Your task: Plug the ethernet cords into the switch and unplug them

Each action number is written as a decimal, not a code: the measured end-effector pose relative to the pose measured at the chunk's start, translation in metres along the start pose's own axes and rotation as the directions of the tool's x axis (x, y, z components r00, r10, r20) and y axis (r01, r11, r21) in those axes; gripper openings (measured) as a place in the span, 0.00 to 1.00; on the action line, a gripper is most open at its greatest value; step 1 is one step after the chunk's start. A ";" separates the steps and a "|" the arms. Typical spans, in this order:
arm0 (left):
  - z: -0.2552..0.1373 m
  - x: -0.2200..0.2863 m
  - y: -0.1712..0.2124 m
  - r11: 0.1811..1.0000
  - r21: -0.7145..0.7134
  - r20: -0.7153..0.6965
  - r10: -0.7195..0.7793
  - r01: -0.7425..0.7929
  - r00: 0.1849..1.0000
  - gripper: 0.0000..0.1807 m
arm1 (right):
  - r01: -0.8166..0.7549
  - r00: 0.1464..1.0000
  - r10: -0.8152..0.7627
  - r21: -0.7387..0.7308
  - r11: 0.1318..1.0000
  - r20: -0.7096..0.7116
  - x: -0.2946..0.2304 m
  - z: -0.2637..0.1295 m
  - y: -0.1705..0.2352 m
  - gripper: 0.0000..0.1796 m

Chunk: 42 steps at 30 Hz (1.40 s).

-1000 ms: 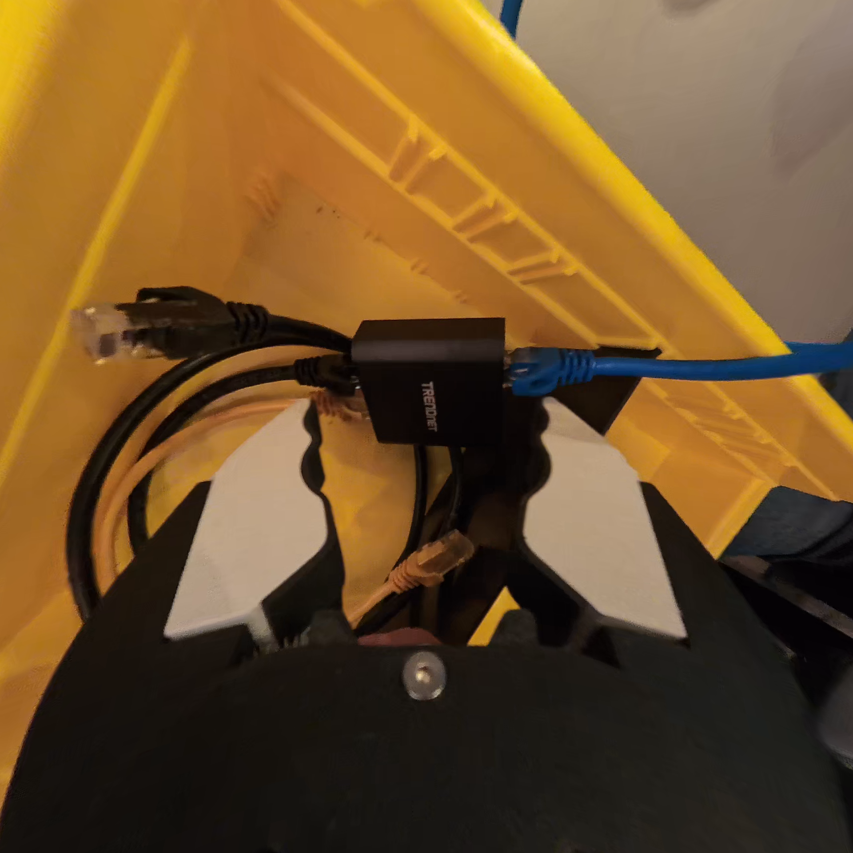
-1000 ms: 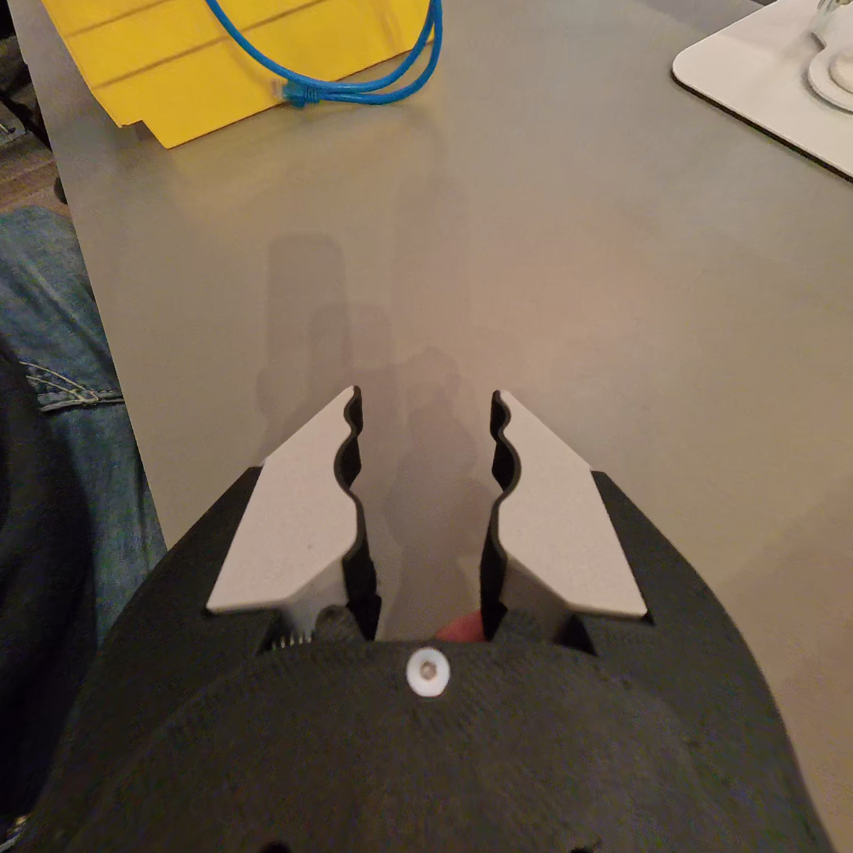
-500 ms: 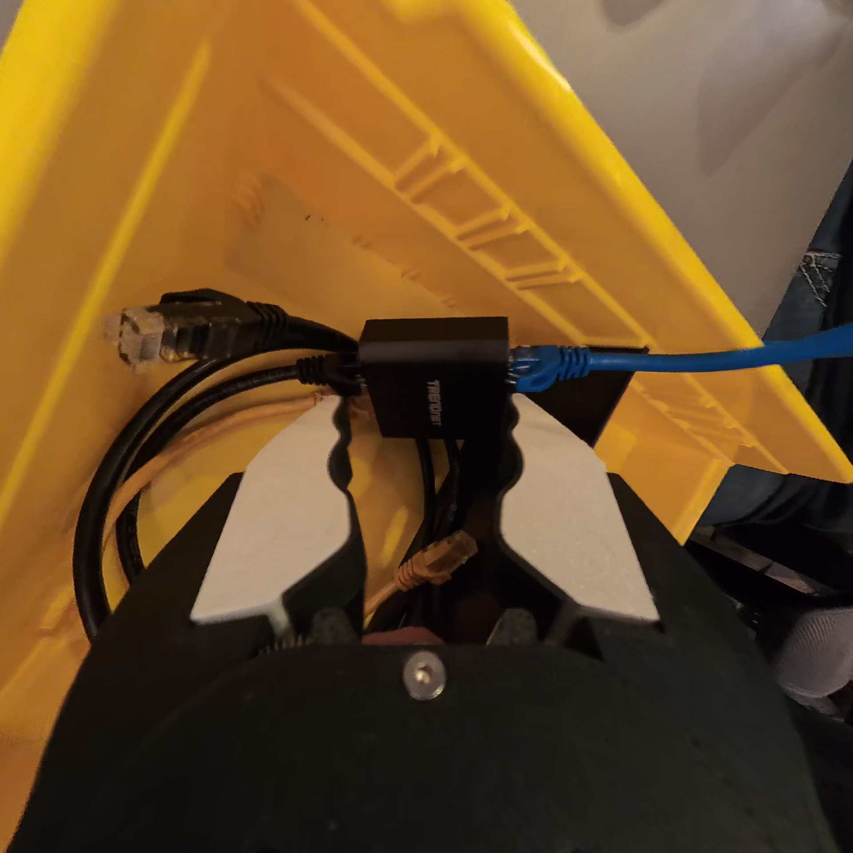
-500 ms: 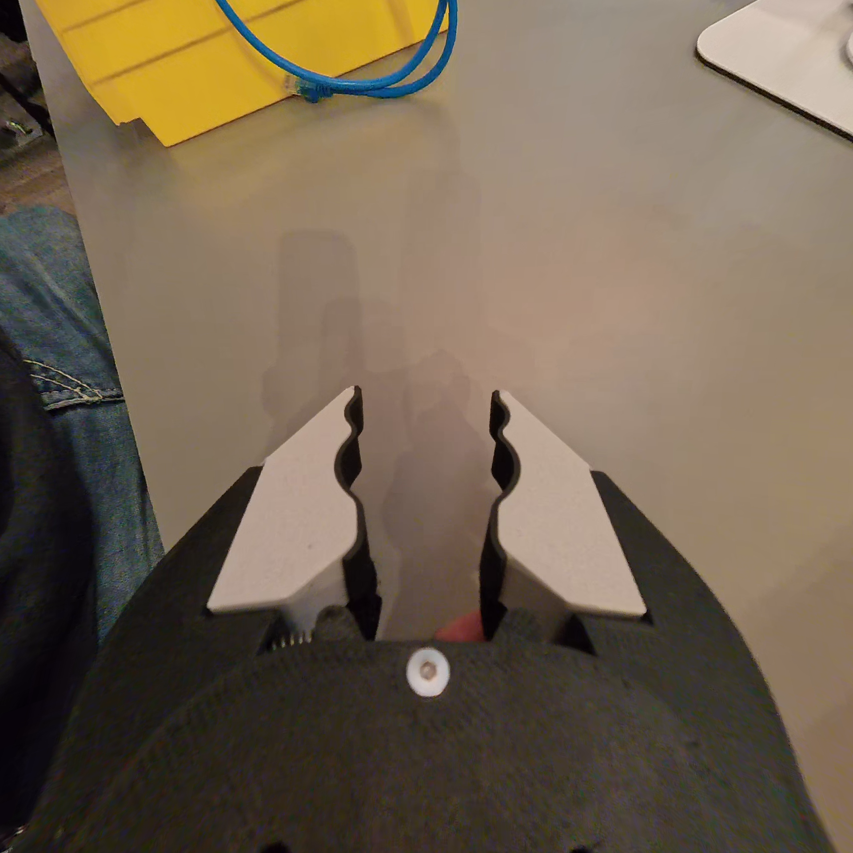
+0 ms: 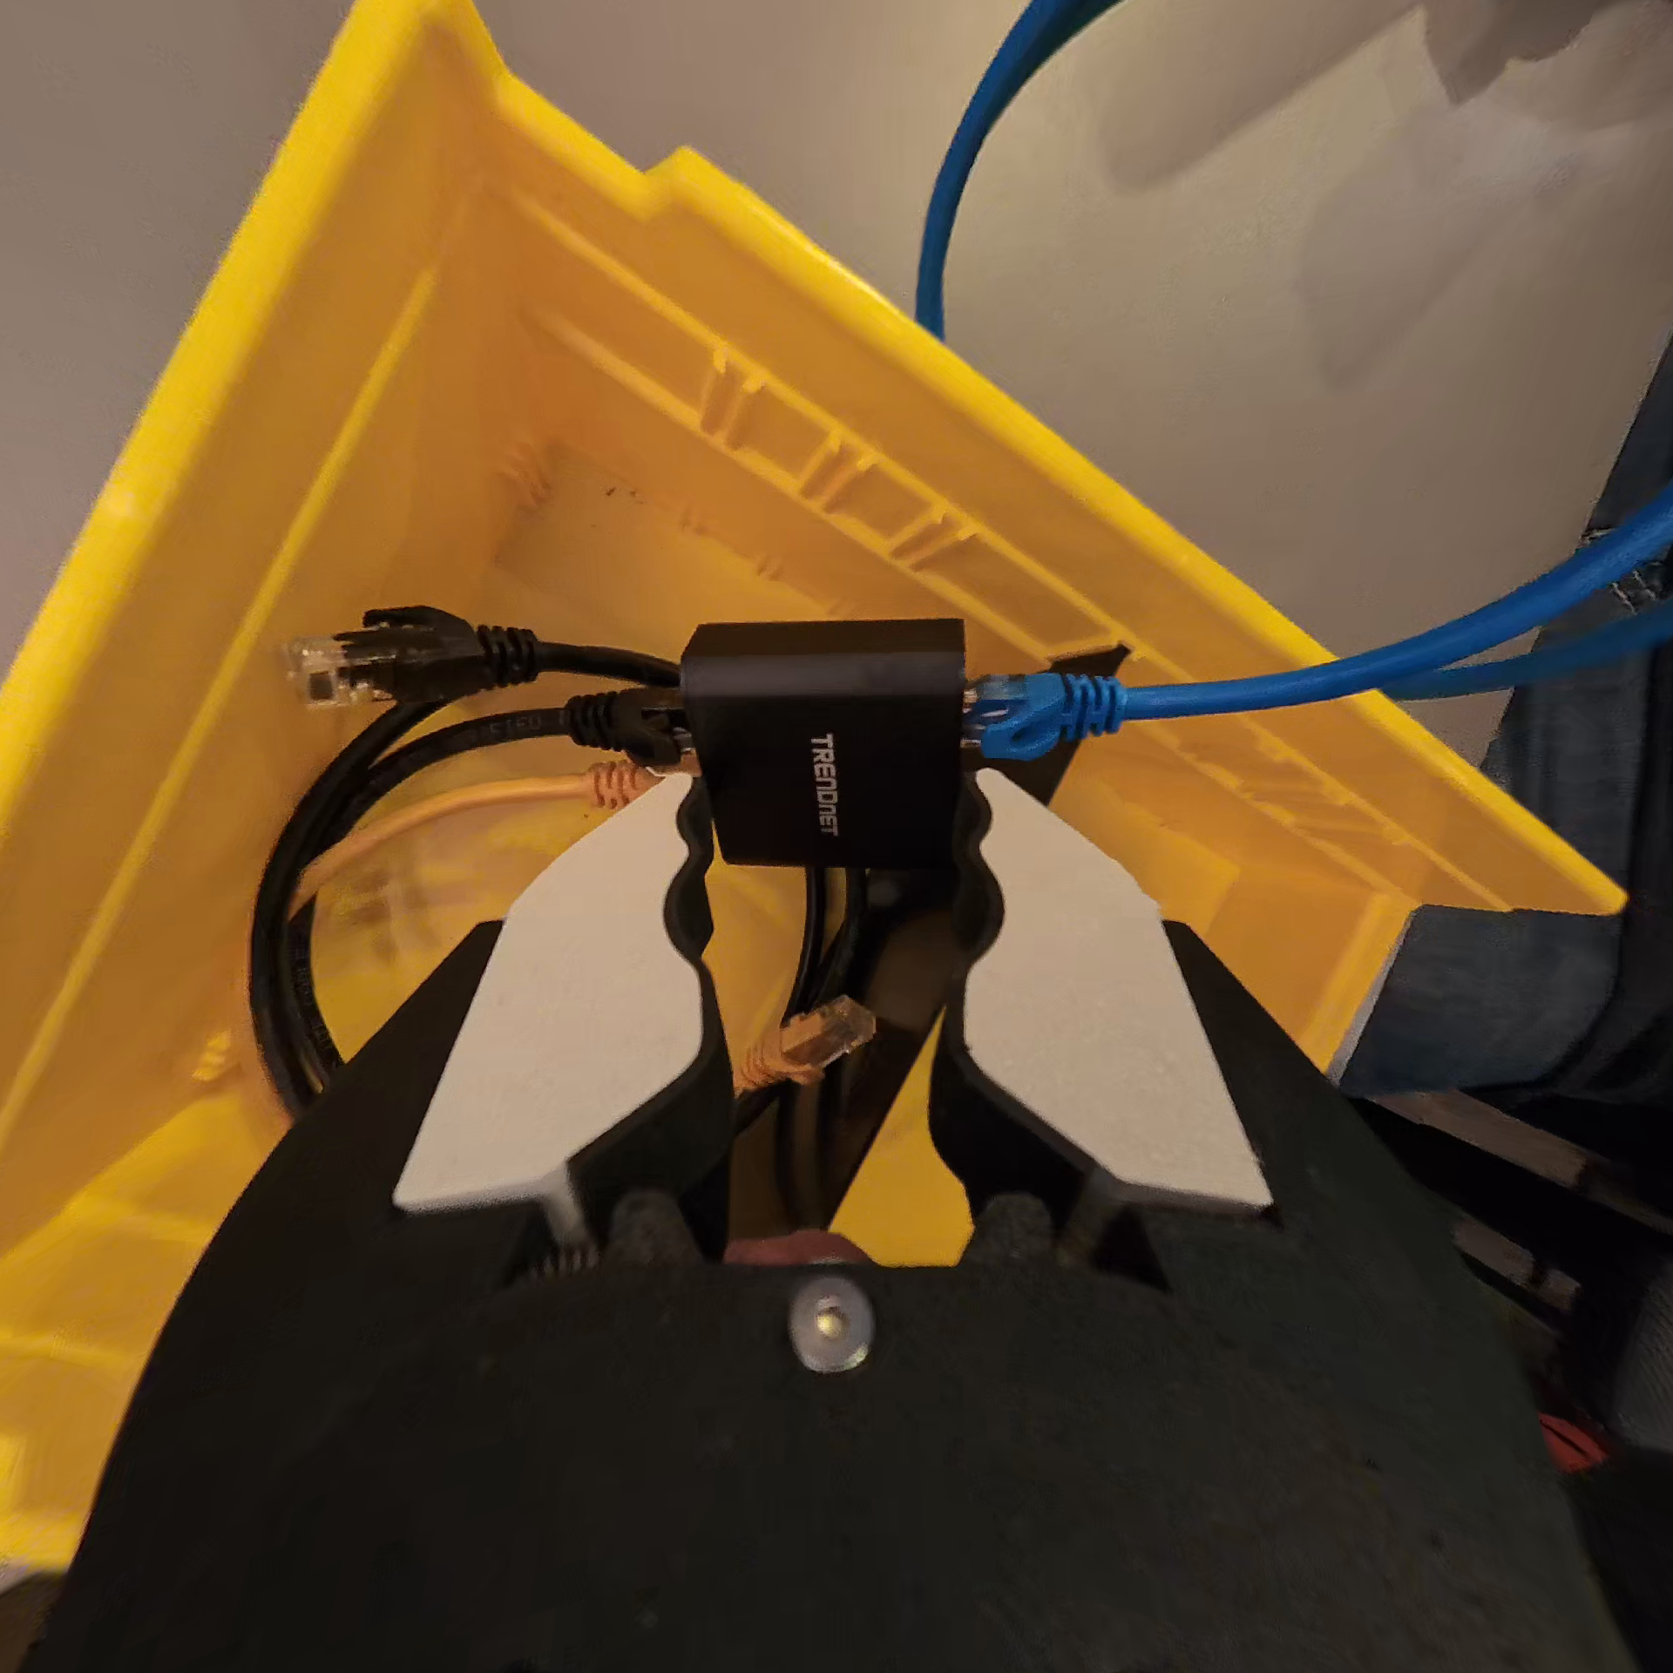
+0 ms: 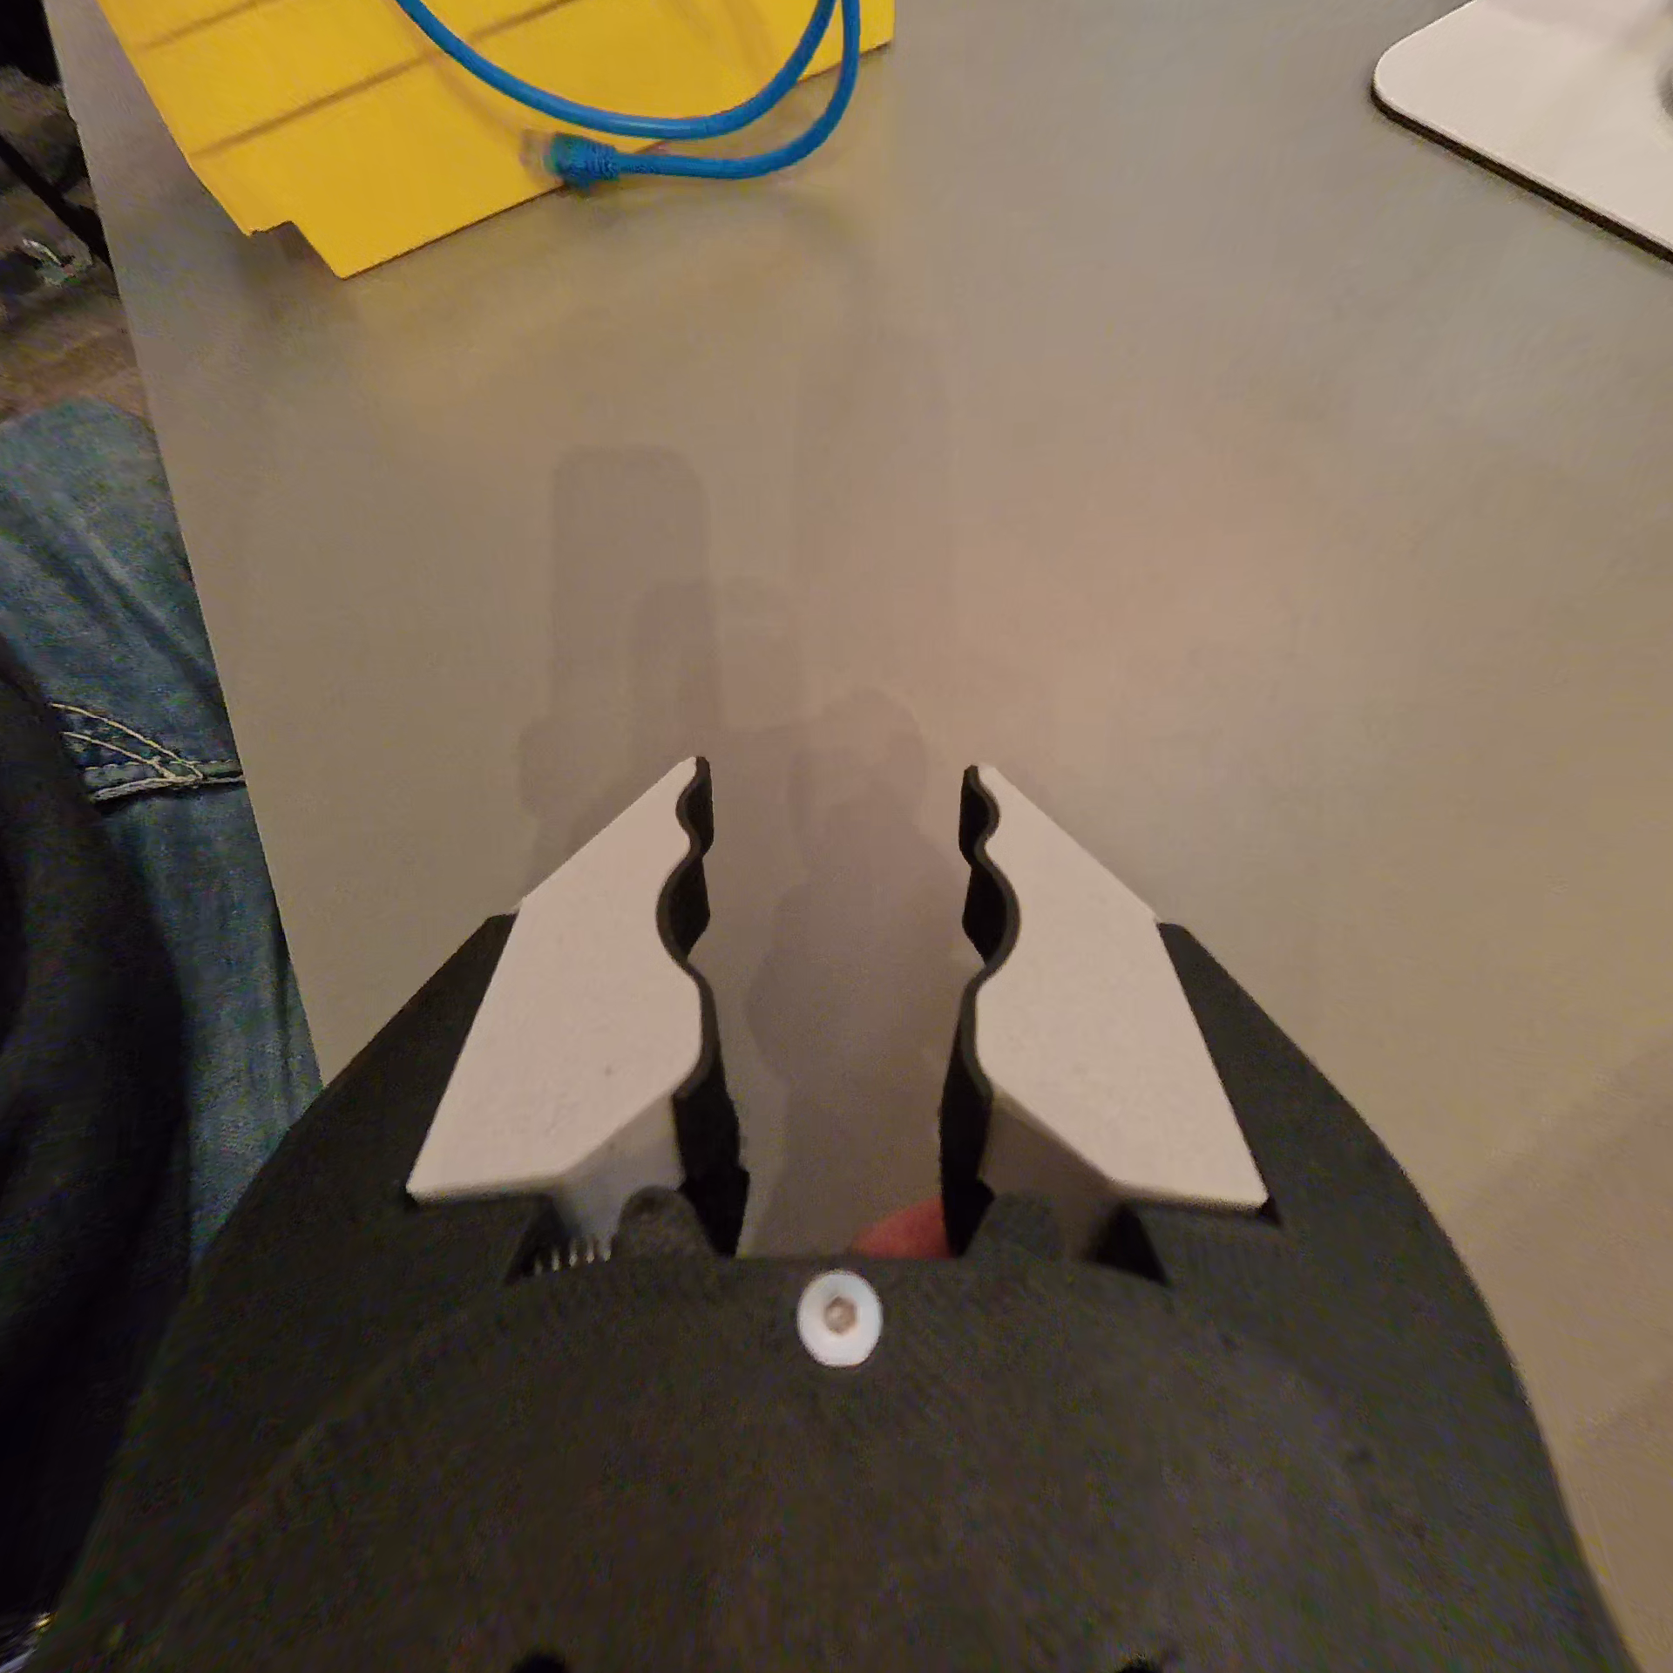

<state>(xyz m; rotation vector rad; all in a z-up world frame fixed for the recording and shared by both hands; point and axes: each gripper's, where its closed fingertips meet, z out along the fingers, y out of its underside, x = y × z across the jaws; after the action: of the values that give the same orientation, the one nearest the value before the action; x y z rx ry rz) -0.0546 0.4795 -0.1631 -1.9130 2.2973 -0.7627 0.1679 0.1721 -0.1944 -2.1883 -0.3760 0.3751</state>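
Gripping the switch (image 5: 819, 751) by its near end, the left gripper (image 5: 828, 819) is seen over the yellow bin (image 5: 380, 380), its fingertips pressed to the two sides of the small black box. The switch is held above the bin floor. A blue cord (image 5: 1313, 688) is plugged into the right side of the switch and runs out over the bin rim to the right, where a second blue strand loops up over the table (image 5: 1267, 317). A black cord (image 5: 471, 742) is plugged into the left side and curls round inside the bin; its other plug (image 5: 389, 656) lies free, just left of the switch. An orange cord (image 5: 471, 806) reaches the switch's lower left corner, though whether it is seated cannot be told; its loose plug (image 5: 819, 1041) is seen between the fingers, below the switch.

In the right wrist view, the right gripper (image 6: 837, 788) is held over the bare grey table (image 6: 1177, 543), jaws moderately apart with nothing between them. Far ahead, the bin (image 6: 362, 136) is seen, with the free blue plug (image 6: 570, 163) lying against its side. A white pad (image 6: 1539, 109) lies at the far right. Denim (image 6: 109, 815) shows at the left edge.
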 end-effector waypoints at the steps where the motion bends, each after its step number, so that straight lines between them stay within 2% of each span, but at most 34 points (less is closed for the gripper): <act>1: -0.004 0.001 -0.001 1.000 0.005 0.011 0.005 -0.005 1.000 0.29 | -0.001 1.000 0.001 0.000 1.000 0.002 0.000 0.000 0.000 0.30; 9: -0.056 0.010 -0.020 0.992 0.108 0.162 0.047 -0.065 0.986 0.28 | 0.006 1.000 -0.006 0.011 1.000 0.005 -0.001 0.001 -0.003 0.30; 16: -0.110 0.031 -0.043 0.972 0.172 0.325 0.095 -0.158 0.941 0.28 | 0.016 1.000 -0.016 0.033 0.999 0.003 -0.002 -0.002 -0.006 0.30; 24: -0.134 0.068 -0.098 0.947 0.097 0.389 0.247 -0.306 0.888 0.28 | 0.067 0.998 -0.066 0.084 0.994 -0.012 -0.007 -0.009 -0.021 0.31; 29: -0.117 0.090 -0.148 0.930 0.046 0.360 0.326 -0.366 0.874 0.28 | 0.139 0.988 -0.127 0.146 0.979 -0.088 -0.004 -0.023 -0.041 0.32; 36: -0.041 0.105 -0.203 0.957 0.019 0.294 0.270 -0.288 0.917 0.28 | 0.335 0.903 -0.265 0.168 0.927 -0.339 0.010 -0.062 -0.071 0.32; 38: -0.017 0.111 -0.219 0.964 0.036 0.262 0.244 -0.262 0.934 0.28 | 0.415 0.868 -0.322 0.196 0.889 -0.378 0.000 -0.078 -0.081 0.26; 40: 0.006 0.115 -0.234 0.968 0.046 0.256 0.227 -0.246 0.940 0.28 | 0.503 0.828 -0.358 0.290 0.814 -0.431 -0.018 -0.103 -0.101 0.17; 42: 0.029 0.121 -0.247 0.972 0.049 0.242 0.213 -0.231 0.947 0.28 | 0.569 0.794 -0.411 0.307 0.763 -0.448 -0.037 -0.116 -0.113 0.18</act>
<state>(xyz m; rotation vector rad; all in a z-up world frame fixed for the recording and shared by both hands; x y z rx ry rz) 0.1522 0.3294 -0.0570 -1.5805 2.2500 -0.5567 0.1642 0.1412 -0.0314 -1.5898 -0.5937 -0.2282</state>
